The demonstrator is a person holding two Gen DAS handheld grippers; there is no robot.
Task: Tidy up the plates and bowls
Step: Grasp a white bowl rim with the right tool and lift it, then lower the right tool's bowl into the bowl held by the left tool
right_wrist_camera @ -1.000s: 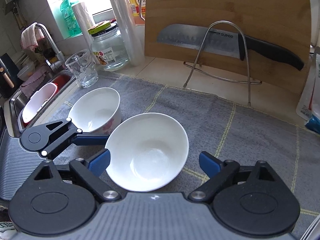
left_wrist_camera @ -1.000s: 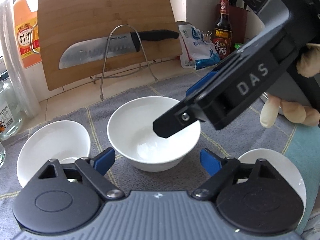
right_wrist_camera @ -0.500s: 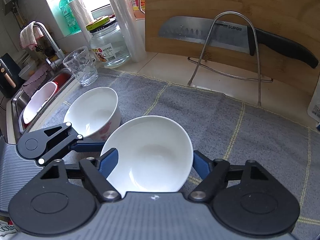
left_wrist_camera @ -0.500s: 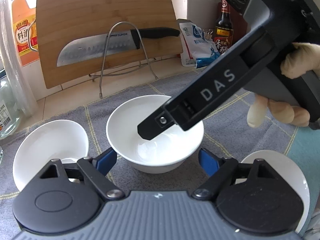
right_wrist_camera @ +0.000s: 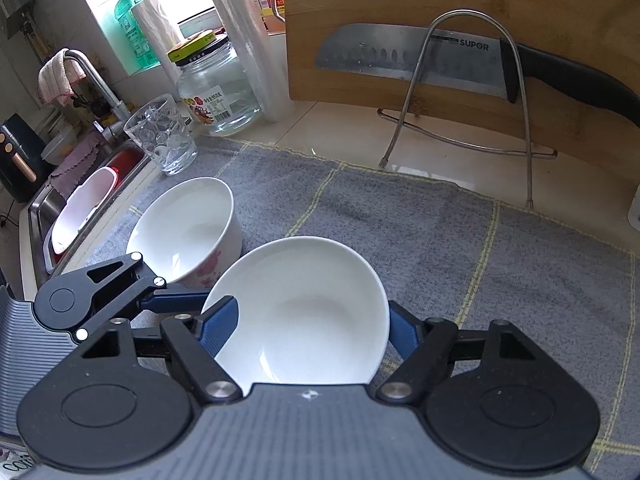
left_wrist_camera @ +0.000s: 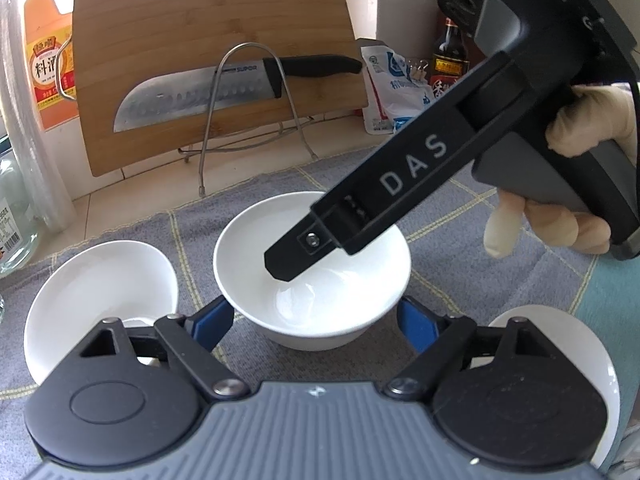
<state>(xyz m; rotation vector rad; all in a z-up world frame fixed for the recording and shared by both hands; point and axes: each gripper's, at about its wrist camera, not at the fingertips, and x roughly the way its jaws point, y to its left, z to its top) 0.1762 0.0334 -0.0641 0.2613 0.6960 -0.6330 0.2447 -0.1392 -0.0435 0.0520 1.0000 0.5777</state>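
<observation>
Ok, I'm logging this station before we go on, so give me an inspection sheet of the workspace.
Surface: grey cloth on a tiled counter.
Job's things: bowl mid-cloth; floral bowl on one side of it, white dish on the other.
Clutter: knife against the board; glass, jar, bottle.
Grippers: left gripper and right gripper both flank the bowl, jaws just closing; contact unclear.
Cables: dark line by the hand, maybe one.
Surroundings: sink and tap past the cloth's end.
</observation>
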